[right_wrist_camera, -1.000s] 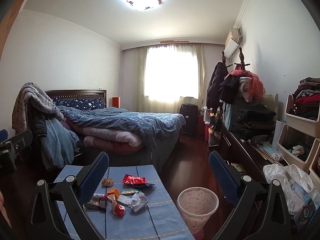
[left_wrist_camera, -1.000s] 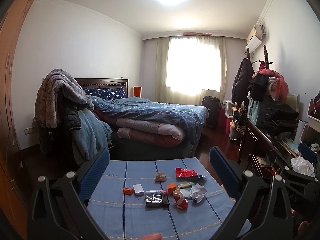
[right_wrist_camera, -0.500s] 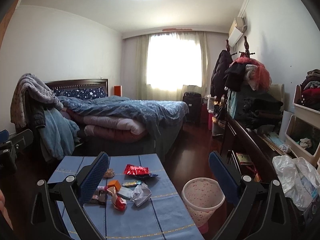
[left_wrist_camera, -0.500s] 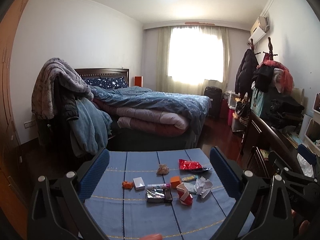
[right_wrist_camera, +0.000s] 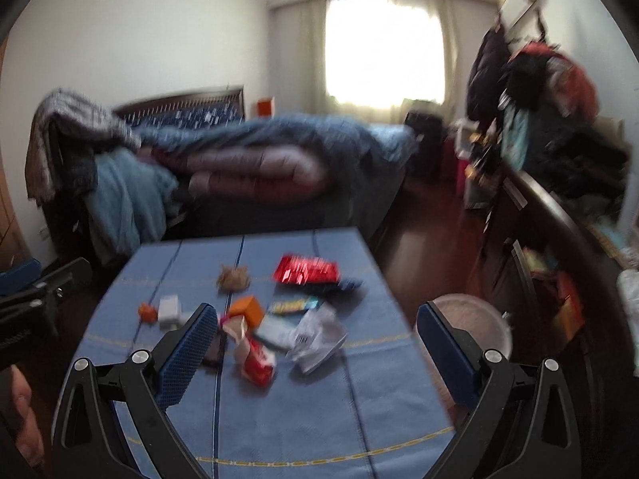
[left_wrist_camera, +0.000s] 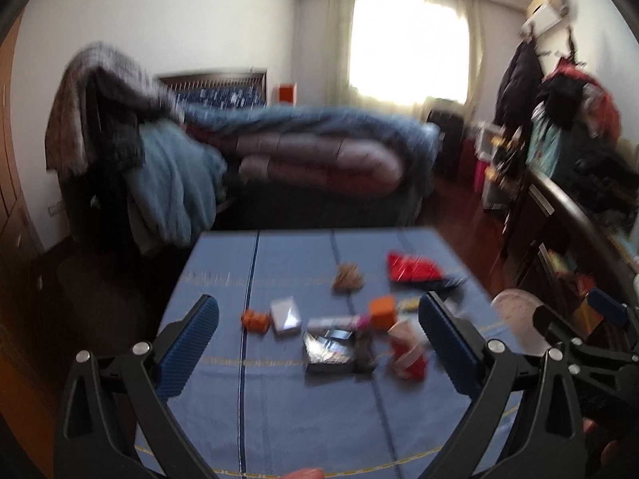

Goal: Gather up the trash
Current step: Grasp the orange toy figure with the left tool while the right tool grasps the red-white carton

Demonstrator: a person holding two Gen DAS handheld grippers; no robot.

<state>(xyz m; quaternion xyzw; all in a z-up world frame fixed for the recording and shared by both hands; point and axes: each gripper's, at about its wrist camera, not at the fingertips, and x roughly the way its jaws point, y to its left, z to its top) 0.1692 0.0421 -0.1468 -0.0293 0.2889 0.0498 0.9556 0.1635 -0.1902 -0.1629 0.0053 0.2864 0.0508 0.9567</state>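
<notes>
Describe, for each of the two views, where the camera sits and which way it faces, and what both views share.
Left wrist: on the left tongs, open, facing the table and the bed; the right tongs show at the right edge.
Right wrist: on the right tongs, open, facing the same table; the left tongs show at the left edge.
Shared: red wrapper, orange box, bin.

I see my left gripper (left_wrist_camera: 315,333) with jaws spread wide, holding nothing. My right gripper (right_wrist_camera: 315,339) is likewise agape and bare, both angled forward and downward, side by side.
</notes>
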